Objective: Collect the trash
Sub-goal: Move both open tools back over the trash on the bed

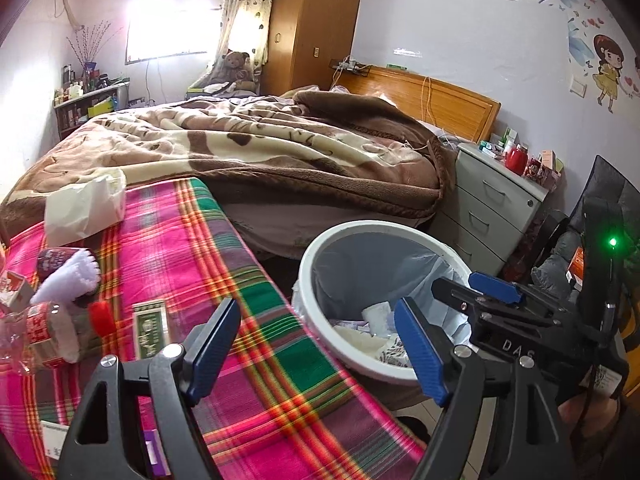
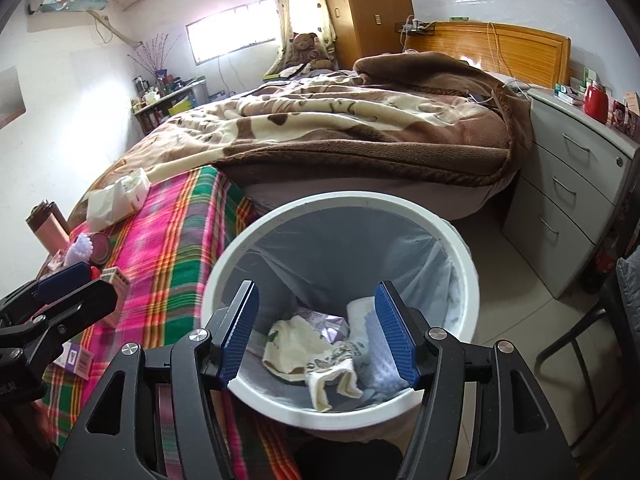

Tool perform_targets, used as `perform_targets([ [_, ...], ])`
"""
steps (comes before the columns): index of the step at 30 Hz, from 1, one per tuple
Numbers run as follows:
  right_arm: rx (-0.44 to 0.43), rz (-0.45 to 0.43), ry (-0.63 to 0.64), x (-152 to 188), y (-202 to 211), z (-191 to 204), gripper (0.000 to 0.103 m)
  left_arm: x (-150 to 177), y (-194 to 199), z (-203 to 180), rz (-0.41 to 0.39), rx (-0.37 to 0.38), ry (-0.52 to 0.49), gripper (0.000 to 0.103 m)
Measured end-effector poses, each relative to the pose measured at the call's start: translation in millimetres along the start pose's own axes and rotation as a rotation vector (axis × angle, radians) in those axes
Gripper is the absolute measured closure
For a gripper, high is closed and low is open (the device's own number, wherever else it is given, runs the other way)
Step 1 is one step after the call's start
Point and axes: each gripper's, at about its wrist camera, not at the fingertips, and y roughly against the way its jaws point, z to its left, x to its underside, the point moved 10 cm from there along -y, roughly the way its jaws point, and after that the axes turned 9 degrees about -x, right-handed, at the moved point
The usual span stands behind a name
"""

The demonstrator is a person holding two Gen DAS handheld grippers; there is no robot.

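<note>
Right tool (image 2: 318, 344) hangs over the white trash bin (image 2: 466, 264), jaws wide, nothing between the blue pads; bin mouth fills the centre of the right wrist view

Bin lined with a grey bag; inside lie a cream patterned cloth scrap (image 2: 308, 356), a crumpled purple wrapper (image 2: 326, 322) at 12 o'clock of the scrap, and white paper at 3 o'clock

Left tool (image 1: 316, 344) jaws wide and empty, held above the edge of the plaid-covered counter (image 1: 248, 264); the bin sits at 3 o'clock of that edge, on the floor

In the left wrist view, the right tool shows at 3 o'clock over the bin rim, pads apart

Loose items on the counter, left wrist view: clear plastic bottle with red label (image 1: 44, 332) lying at 9 o'clock, white scalloped piece (image 1: 68, 276) just above it, green-and-cream flat packet (image 1: 152, 328) between bottle and left pad, white paper bag (image 1: 82, 208) at 11 o'clock near the bed (image 1: 260, 144)

Small purple box (image 2: 78, 358) at the counter's near edge in the right wrist view

Grey drawer unit (image 2: 576, 184) stands at 2 o'clock beyond the bin
</note>
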Motion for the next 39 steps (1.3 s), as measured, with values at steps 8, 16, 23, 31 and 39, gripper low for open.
perform_targets([
  [8, -0.044, -0.009, 0.026, 0, -6, 32, 0.038, 12, 19, 42, -0.017, -0.055, 0.025, 0.021],
  [16, -0.099, 0.008, 0.061, 5, -19, 70, 0.032, 29, 32, 86, -0.012, -0.091, 0.041, 0.02],
  [23, -0.132, 0.036, 0.092, 11, -30, 98, 0.032, 54, 36, 124, 0.028, -0.134, 0.026, 0.019],
  [31, -0.171, 0.07, 0.133, 15, -42, 132, 0.032, 74, 41, 149, 0.059, -0.14, -0.014, 0.018],
  [39, -0.202, 0.114, 0.168, 22, -56, 157, 0.032, 93, 41, 153, 0.108, -0.1, -0.102, 0.017],
])
